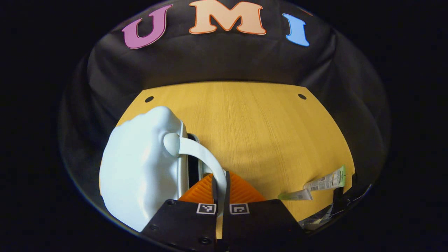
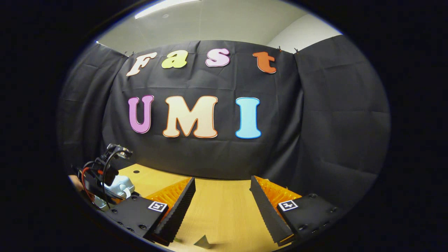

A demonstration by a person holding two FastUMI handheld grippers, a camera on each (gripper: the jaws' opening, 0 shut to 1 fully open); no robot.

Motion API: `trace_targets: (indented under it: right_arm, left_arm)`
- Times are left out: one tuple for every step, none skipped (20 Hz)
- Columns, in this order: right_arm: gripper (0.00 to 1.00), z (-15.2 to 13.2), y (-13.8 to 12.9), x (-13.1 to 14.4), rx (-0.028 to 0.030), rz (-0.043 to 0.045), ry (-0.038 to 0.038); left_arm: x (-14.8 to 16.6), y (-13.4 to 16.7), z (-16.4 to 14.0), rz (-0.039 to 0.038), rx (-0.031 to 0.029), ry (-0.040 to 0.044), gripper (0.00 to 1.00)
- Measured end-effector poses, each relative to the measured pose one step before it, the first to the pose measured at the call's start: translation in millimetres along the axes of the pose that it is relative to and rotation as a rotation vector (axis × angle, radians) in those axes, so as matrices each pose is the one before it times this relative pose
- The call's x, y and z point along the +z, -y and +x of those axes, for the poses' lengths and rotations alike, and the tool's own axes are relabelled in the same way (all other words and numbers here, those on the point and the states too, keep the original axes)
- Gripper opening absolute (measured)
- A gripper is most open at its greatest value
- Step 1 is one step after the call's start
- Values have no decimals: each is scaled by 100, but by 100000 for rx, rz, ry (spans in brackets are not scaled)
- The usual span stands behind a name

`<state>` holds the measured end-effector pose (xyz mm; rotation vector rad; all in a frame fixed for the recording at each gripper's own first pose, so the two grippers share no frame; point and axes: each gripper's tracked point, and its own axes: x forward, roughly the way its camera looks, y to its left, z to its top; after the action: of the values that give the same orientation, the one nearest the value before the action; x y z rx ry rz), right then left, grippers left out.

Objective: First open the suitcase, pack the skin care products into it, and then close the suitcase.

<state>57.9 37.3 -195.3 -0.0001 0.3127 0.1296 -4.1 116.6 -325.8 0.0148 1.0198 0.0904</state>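
Observation:
A small pale white suitcase (image 1: 140,164) stands on the wooden table (image 1: 252,126) at the left of the left gripper view. A dark gap shows between its two shells. Its curved white handle (image 1: 201,152) arches down between my left gripper's (image 1: 221,176) orange fingers, which are shut on it. A skin care tube (image 1: 316,185) with a green end lies flat on the table to the right. In the right gripper view my right gripper (image 2: 222,180) hangs open above the table, nothing between its fingers. Far to its left are the suitcase (image 2: 120,185) and the other gripper's body (image 2: 99,173).
Black cloth walls close the table's back and sides. Two small dark holes (image 1: 302,96) mark the table's far corners. A tip of a tube (image 2: 203,242) shows at the bottom of the right gripper view. Bare wood lies between suitcase and tube.

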Motion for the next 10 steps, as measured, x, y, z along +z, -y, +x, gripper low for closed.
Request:
trace_targets:
  right_arm:
    - [99,63,-522,249,1209,667,421]
    - [99,245,-575,75,1256,651,433]
    - [99,92,-680,122,1237,642,90]
    - [99,-11,-964,415,1430,732,820]
    - [99,212,-936,367,658,334,735]
    - [99,131,-1026,149,365,368,818]
    - [99,308,-1275,366,517,416,1369]
    - [99,269,-1585,202,892,176,990]
    - [99,389,-1586,-33,1288,176,265]
    - [99,417,-1773,-282,1871,88,-218]
  left_arm:
    - [584,-431,-298,-784,398,2463,0]
    - [1071,-516,-420,31,359,4766,0]
    - [1013,-625,-122,713,524,3224,0]
    - [764,-938,-309,94,1041,1951,0]
    - [719,-643,-242,23,601,2690,0]
    - [654,-824,-353,-134,199,1454,0]
    - [673,-783,-758,-142,343,2314,0]
    - [580,-993,-300,786,661,1566,0]
    - [401,-1065,47,1086,1027,1580,0]
    - [381,-1278,-94,448,1443,1770,0]
